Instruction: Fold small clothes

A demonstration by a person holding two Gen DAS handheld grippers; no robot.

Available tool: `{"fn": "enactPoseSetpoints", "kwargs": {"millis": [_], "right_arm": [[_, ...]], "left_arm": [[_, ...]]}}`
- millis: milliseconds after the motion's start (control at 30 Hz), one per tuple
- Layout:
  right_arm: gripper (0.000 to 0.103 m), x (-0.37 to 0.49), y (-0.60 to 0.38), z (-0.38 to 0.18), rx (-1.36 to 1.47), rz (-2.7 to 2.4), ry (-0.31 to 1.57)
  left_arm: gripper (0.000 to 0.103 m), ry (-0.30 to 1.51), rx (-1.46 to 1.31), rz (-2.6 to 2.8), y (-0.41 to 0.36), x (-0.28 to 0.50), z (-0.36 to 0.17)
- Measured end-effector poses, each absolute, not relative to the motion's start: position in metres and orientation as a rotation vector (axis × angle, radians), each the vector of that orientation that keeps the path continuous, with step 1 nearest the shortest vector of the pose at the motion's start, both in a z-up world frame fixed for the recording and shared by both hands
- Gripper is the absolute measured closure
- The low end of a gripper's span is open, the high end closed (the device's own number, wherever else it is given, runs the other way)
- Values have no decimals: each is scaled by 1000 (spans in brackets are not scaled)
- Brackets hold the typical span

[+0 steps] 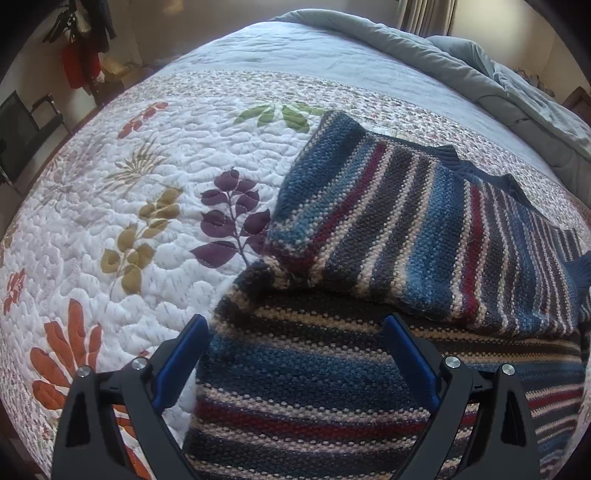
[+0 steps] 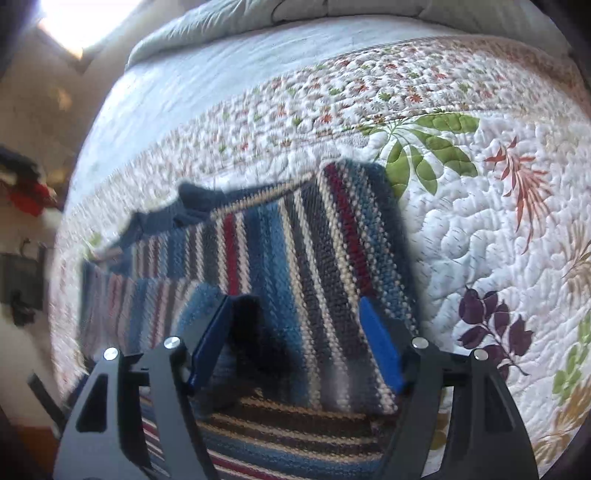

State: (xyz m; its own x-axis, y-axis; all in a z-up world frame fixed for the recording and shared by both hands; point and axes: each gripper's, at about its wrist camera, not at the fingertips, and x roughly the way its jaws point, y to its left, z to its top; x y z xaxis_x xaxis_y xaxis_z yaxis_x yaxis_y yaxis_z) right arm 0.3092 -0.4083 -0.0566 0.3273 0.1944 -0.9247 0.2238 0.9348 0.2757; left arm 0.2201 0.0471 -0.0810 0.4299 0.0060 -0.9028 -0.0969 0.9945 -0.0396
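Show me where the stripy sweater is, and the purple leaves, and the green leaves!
stripy sweater (image 1: 388, 221), left wrist view, middle of the folded-over part.
purple leaves (image 1: 232, 218), left wrist view, centre of the sprig on the quilt.
green leaves (image 2: 428, 147), right wrist view, middle of the leaf cluster.

A bed (image 1: 258, 55) fills most of both views, spread with a white quilt (image 1: 110, 229) stitched with leaf sprigs in purple, olive, green and rust, bordered by a band of small flowers. Beyond lies a rumpled grey-blue duvet (image 1: 461, 70). Cream walls (image 1: 155, 29) stand behind. At the left hang dark and red clothes (image 1: 79, 62) (on what, unclear). Curtains (image 1: 424, 14) hang at the far side; bright daylight pours through a window (image 2: 85, 22).
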Motion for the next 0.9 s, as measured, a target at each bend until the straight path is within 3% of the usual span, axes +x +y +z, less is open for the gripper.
{"fn": "enactPoseSetpoints", "kwargs": {"millis": [200, 367, 400, 500, 533, 800, 900], "right_arm": [[23, 310, -416, -44, 394, -23, 1212], [24, 316, -392, -66, 358, 40, 1281], [34, 320, -386, -73, 346, 48, 1298], [83, 324, -372, -85, 386, 133, 1335], [93, 324, -368, -84, 383, 149, 1337], [97, 335, -370, -10, 378, 178, 1042], [95, 342, -384, -28, 327, 56, 1091]], "left_arm": [[7, 1119, -114, 68, 50, 221, -81], [7, 1119, -95, 78, 46, 220, -83], [7, 1118, -88, 80, 45, 220, -84], [6, 1113, -82, 82, 43, 220, -84], [6, 1110, -84, 84, 43, 220, -84], [6, 1018, -168, 86, 45, 215, -72], [6, 999, -142, 81, 36, 214, -73]]}}
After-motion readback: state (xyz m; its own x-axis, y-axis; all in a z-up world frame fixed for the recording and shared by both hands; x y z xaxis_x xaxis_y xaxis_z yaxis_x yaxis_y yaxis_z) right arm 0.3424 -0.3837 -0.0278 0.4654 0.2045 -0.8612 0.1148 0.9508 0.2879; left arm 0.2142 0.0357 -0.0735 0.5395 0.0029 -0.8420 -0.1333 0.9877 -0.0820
